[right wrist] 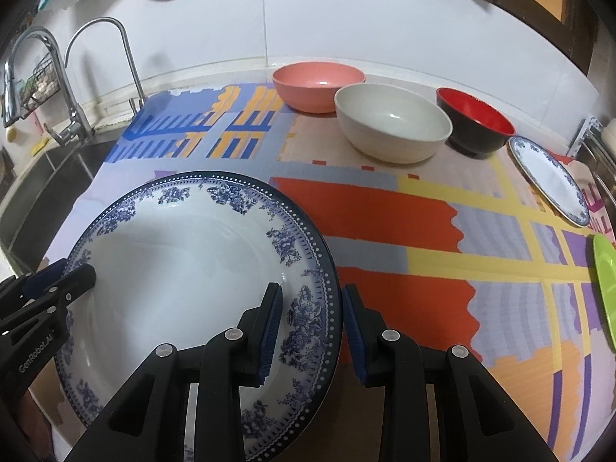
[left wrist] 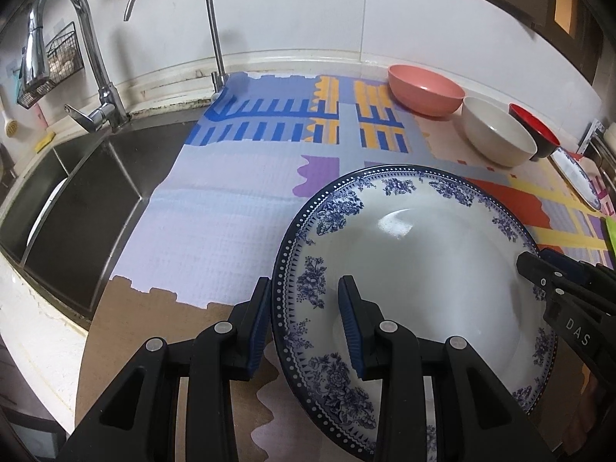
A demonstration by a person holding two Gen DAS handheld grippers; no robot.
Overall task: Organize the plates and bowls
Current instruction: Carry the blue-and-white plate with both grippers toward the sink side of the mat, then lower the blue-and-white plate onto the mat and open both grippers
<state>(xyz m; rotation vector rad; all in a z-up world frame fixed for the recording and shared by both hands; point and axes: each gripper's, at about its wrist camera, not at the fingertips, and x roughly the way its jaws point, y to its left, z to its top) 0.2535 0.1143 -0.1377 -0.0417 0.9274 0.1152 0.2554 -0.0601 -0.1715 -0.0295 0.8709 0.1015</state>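
Big plate: round white ceramic plate w/ blue floral rim [left wrist: 419,265], front-centre of bench, over patterned mat; tilted, near edge toward cameras. Lifted or resting on mat: cannot tell.
Left gripper [left wrist: 308,323]: jaws straddle plate's left rim, one blue pad outside, one over inner face. Gaps visible both sides; not pinched, reads as open.
Right gripper [right wrist: 312,327]: jaws straddle plate's right rim, same manner, one pad inside, one outside. Slight gap at outer pad; reads as open, contact w/ rim cannot tell.
Cross-views: each gripper's black tip seen at plate's far rim in the other wrist view.
Mat: multicolour plastic mat [right wrist: 385,208] w/ blue, orange, yellow, purple blocks, covers most of bench.
Bowls: row at back of mat by wall. Pink plastic bowl [right wrist: 318,86] leftmost; cream ceramic bowl [right wrist: 392,127] just beside, rims close; black bowl w/ red inside [right wrist: 475,125] right of cream, near-touching.
Second plate: smaller white plate w/ blue rim [right wrist: 548,179], right of black bowl, tilted, leaning toward metal rack at right edge.
Green item: lime-green plastic edge [right wrist: 604,281] at far right, mostly cut off.
Sink: steel sink [left wrist: 77,192] left of mat, well apart from plate; two chrome taps [left wrist: 96,77] behind it.
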